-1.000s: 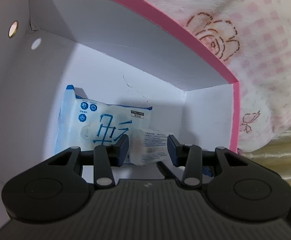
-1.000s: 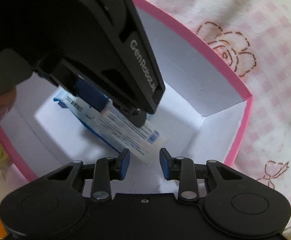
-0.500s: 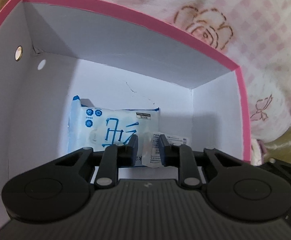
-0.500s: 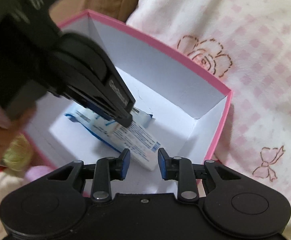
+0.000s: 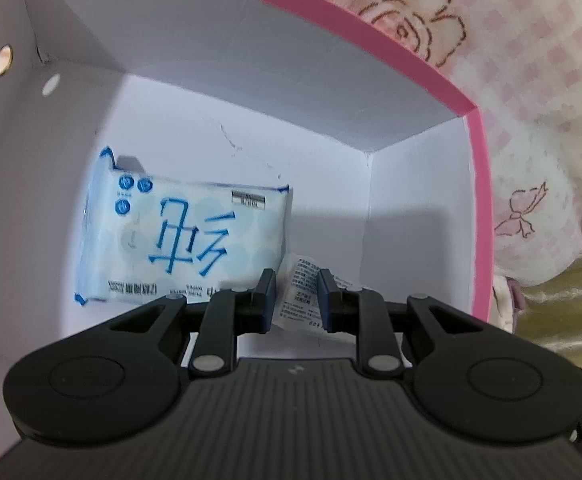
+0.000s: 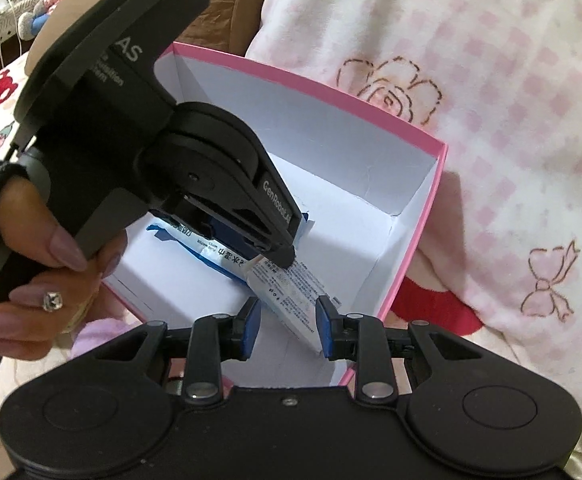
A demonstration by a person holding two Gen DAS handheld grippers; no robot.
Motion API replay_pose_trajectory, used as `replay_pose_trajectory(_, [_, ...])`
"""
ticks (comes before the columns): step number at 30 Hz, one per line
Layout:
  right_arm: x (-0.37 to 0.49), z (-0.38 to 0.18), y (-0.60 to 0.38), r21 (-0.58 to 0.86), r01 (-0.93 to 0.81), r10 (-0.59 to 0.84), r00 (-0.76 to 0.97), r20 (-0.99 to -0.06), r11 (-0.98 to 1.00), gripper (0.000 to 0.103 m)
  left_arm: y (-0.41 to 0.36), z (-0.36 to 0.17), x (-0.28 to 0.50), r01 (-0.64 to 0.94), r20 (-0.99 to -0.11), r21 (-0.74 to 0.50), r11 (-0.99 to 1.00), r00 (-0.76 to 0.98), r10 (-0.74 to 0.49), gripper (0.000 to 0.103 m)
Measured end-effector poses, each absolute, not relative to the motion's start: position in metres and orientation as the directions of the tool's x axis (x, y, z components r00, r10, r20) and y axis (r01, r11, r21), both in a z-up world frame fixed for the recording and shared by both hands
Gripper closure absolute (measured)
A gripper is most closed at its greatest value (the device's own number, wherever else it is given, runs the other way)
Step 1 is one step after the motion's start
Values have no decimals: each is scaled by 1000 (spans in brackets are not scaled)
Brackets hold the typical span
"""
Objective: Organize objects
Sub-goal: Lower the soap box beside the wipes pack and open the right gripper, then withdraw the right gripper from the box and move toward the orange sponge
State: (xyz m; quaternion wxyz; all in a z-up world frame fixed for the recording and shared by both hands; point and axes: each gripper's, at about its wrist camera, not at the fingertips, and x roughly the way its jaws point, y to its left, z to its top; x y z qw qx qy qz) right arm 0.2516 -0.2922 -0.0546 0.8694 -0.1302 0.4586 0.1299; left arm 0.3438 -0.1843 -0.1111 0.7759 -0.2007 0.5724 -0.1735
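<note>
Left wrist view: we note left gripper (image 5: 294, 297) clamped on white sachet (image 5: 299, 294) inside pink box (image 5: 478, 216), nr its right wall. Wipes pack (image 5: 187, 240) lies on box floor. Right gripper (image 6: 287, 330) closed, empty, above box edge.

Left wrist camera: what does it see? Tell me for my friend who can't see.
The left gripper is shut on a small white printed packet inside a pink-edged white box. A blue-and-white wipes pack lies flat on the box floor beside it.
</note>
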Motion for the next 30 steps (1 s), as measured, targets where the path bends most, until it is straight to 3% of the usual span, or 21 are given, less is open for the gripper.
replay_pose_trajectory(10, [238,-34,-296,-30,-338,176,561,-809,941,71,-165,-61,311,156,-809,-424,892,377,-450,82])
replay_pose_trajectory(14, [225,-21,-299,15,-303,199,587,-784,953,66,-132,-28,291,218,-805,-375,901,405,-434,81])
replay_pose_trajectory(19, [206,-5,-294,21,-296,203,599,-774,955,64,-101,14,262,290,-781,-372,882,416,-466,71])
replay_pose_trajectory(22, [192,7,-289,20,-299,209,616,-759,954,55,-94,34,245,318,-783,-340,885,424,-454,65])
replay_pose_trajectory(26, [177,19,-281,39,-345,252,598,-761,938,35,-78,61,217,390,-803,-321,863,371,-467,64])
replay_pose_trajectory(30, [153,27,-275,40,-344,261,625,-736,938,32,-67,80,190,418,-798,-256,872,418,-434,58])
